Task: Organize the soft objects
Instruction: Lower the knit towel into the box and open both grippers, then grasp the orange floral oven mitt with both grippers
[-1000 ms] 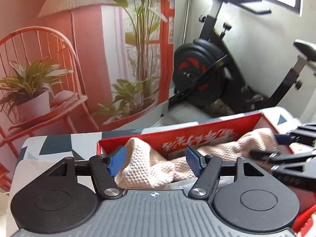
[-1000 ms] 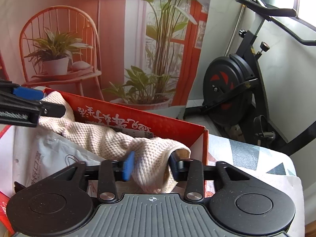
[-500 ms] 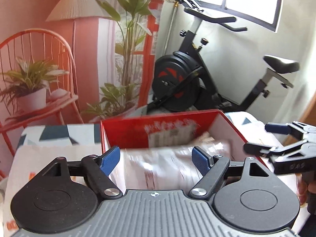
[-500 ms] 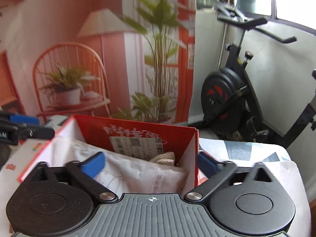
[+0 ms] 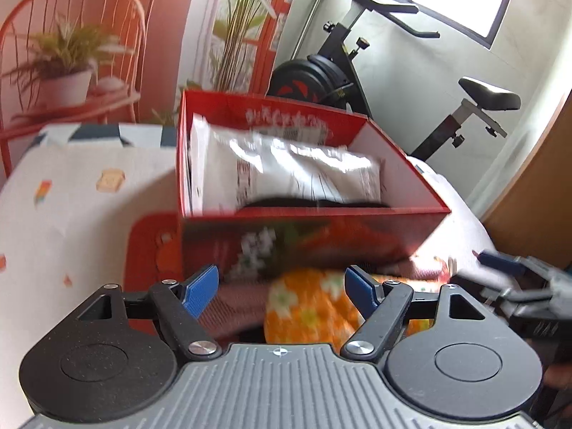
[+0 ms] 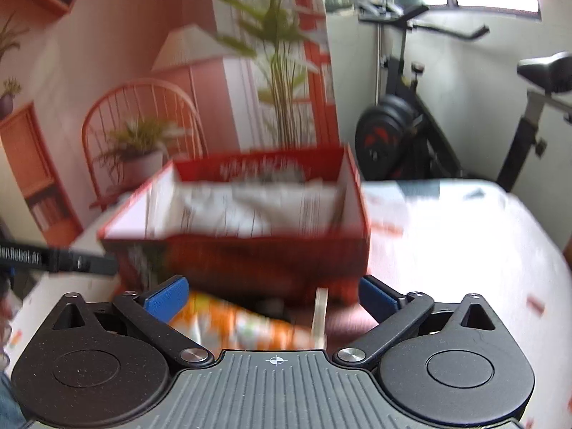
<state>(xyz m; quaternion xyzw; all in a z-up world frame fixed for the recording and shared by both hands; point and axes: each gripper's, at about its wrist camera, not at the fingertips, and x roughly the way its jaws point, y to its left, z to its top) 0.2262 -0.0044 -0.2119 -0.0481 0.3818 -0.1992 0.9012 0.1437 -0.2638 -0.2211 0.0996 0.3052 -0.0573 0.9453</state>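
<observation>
A red cardboard box (image 5: 314, 228) stands on the table, also in the right wrist view (image 6: 250, 257). A white plastic package (image 5: 286, 175) lies inside it. In front of the box lies an orange floral cloth (image 5: 307, 307), on a dark red cloth (image 5: 236, 304); the orange cloth shows in the right wrist view (image 6: 236, 325). My left gripper (image 5: 280, 291) is open and empty above these cloths. My right gripper (image 6: 271, 296) is open and empty in front of the box; it also shows at the right edge of the left wrist view (image 5: 500, 268).
The table carries a white patterned cloth (image 5: 71, 207). An exercise bike (image 5: 343, 68) stands behind the table at the right. A backdrop with an orange chair (image 5: 64, 57) and plants hangs behind. A wooden panel (image 5: 536, 193) is at the right.
Both grippers let go of the cream knitted cloth in the box and pulled back toward me. They now sit in front of the box over the orange floral cloth.
</observation>
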